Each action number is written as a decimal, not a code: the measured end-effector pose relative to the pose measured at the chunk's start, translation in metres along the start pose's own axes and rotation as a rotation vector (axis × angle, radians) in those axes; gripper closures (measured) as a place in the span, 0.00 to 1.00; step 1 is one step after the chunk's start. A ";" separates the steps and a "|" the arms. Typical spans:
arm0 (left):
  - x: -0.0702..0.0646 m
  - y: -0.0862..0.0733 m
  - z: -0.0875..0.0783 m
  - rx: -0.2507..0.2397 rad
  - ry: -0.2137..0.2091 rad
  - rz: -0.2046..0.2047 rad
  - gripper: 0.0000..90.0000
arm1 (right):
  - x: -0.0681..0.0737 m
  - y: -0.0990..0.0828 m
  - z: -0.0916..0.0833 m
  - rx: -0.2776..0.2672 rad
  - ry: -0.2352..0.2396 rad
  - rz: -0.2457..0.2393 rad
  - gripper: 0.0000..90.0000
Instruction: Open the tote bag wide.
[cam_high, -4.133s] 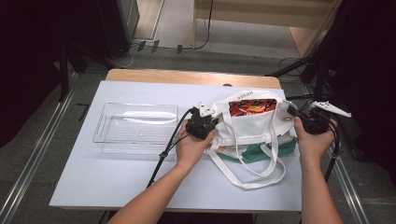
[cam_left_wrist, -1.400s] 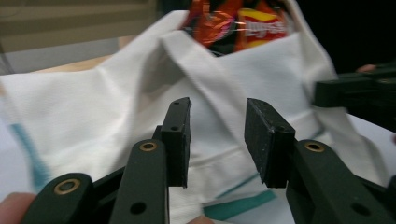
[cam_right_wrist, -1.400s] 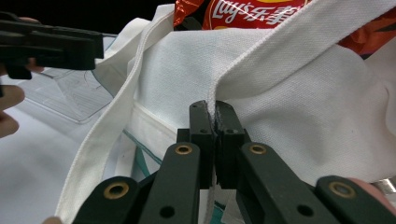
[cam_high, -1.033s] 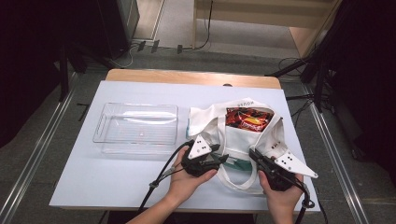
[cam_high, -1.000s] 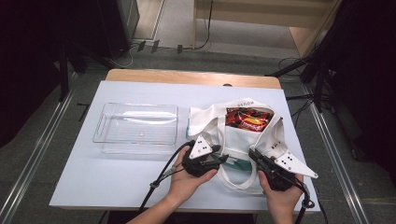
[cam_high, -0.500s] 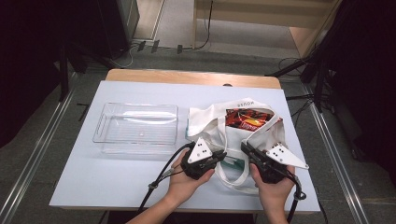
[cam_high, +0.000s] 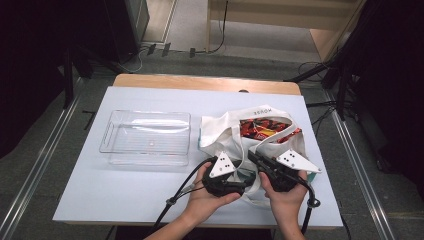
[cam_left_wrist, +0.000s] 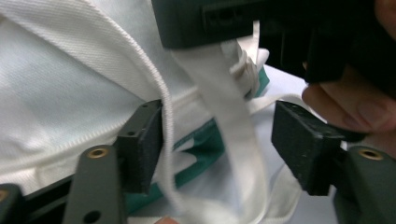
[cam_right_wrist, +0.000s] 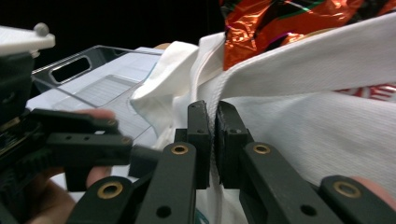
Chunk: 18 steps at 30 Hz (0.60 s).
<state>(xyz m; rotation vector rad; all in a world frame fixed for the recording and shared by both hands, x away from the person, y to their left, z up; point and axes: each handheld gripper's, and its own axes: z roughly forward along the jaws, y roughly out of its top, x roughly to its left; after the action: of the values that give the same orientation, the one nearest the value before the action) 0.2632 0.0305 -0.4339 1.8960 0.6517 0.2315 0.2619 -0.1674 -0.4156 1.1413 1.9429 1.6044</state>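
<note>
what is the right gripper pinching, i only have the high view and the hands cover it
Observer: In the right gripper view the right gripper is clamped on a fold of the white tote bag, at its near edge.
Operator: and the left one, is it holding a strap
Observer: No. In the left gripper view the left gripper stands open; its jaws have just been opening. A white strap hangs loose between them, touching neither pad.
Operator: anything else near that strap
Observer: The bag's teal trim shows behind it.
Operator: what's in the bag
Observer: Shiny orange foil packets bulge above the rim.
</note>
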 end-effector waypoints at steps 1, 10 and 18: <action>-0.001 0.000 0.001 -0.001 0.006 0.005 0.38 | 0.000 0.000 0.000 0.000 0.009 0.002 0.97; -0.005 0.000 0.006 0.026 0.095 0.031 0.69 | 0.004 0.002 -0.004 -0.012 0.056 0.024 0.97; 0.010 0.010 -0.014 -0.016 0.099 0.014 0.96 | -0.002 -0.001 -0.020 -0.059 0.053 -0.002 0.70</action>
<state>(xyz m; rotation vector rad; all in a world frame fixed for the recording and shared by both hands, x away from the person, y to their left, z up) 0.2688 0.0444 -0.4207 1.8834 0.7007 0.3401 0.2485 -0.1814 -0.4111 1.0845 1.9149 1.6958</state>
